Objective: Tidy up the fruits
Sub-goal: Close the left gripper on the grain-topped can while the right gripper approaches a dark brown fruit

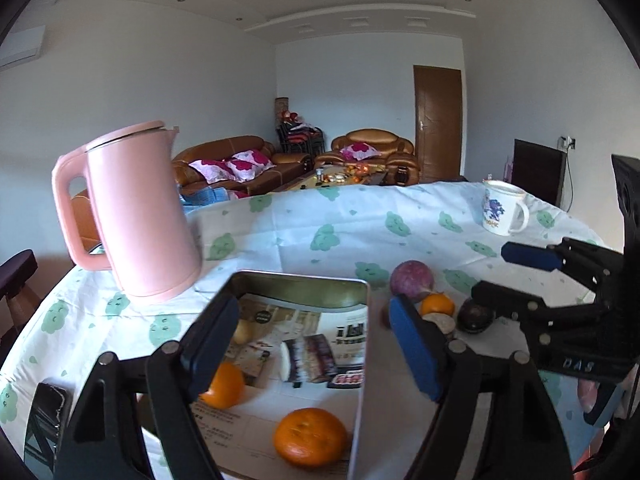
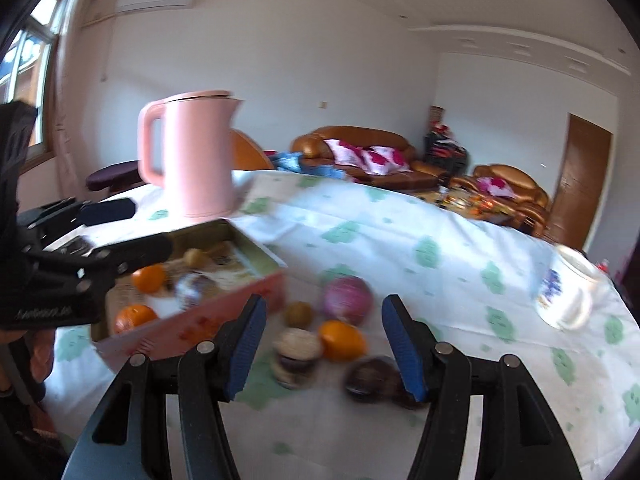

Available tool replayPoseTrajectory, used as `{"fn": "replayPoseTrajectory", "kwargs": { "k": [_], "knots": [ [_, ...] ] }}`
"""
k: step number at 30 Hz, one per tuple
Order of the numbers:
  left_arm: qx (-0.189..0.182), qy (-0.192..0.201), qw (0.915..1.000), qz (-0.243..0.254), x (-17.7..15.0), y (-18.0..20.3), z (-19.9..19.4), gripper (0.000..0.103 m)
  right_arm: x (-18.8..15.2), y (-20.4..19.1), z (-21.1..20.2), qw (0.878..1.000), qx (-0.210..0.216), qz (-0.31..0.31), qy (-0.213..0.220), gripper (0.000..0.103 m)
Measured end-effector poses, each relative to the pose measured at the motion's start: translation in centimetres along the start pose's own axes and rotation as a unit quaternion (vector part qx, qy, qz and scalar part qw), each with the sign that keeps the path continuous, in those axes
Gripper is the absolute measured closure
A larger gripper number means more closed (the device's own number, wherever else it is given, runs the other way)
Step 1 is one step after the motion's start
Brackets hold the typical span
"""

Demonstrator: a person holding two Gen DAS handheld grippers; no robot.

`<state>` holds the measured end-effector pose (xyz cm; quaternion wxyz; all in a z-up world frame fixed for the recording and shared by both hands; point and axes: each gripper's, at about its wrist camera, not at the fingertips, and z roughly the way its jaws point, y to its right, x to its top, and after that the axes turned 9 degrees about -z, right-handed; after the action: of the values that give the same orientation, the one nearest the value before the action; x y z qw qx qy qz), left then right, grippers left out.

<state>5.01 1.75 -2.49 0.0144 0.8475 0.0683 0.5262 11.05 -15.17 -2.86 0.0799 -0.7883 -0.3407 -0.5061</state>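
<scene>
We see a cloth-covered tabletop carrying a paper-lined tin box near its left edge, just in front of a pink kettle. The left gripper hangs over the box with its jaws spread wide and nothing between them; inside lie two oranges and a few smaller pieces, which we judge already sorted. The right gripper, likewise agape and empty, faces the loose cluster just beside the box's right wall: a purple fruit, an orange, a small brown fruit, a pale layered piece and a dark fruit, blurred here. We take the wide jaws as readiness to straddle one of these. The pieces lie close together, so a neighbour may be nudged. A mug stands well apart, toward the far right edge.
</scene>
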Motion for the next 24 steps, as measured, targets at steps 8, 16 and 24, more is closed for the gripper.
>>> {"fn": "replayPoseTrajectory", "kwargs": {
  "k": [8, 16, 24],
  "knots": [
    [-0.045, -0.058, 0.9959, 0.052, -1.1, 6.1, 3.2, 0.025, -2.3, 3.7, 0.8, 0.998, -0.035, 0.049, -0.034, 0.041],
    [-0.063, -0.138, 0.9848, 0.084, -2.3, 8.9, 7.0, 0.047, -3.0, 5.0, 0.9, 0.996, -0.031, 0.064, -0.048, 0.041],
    [-0.074, -0.175, 0.9788, 0.076, -2.7, 8.7, 8.3, 0.063, -2.8, 4.5, 1.0, 0.997, -0.016, 0.055, -0.048, 0.041]
  ]
}}
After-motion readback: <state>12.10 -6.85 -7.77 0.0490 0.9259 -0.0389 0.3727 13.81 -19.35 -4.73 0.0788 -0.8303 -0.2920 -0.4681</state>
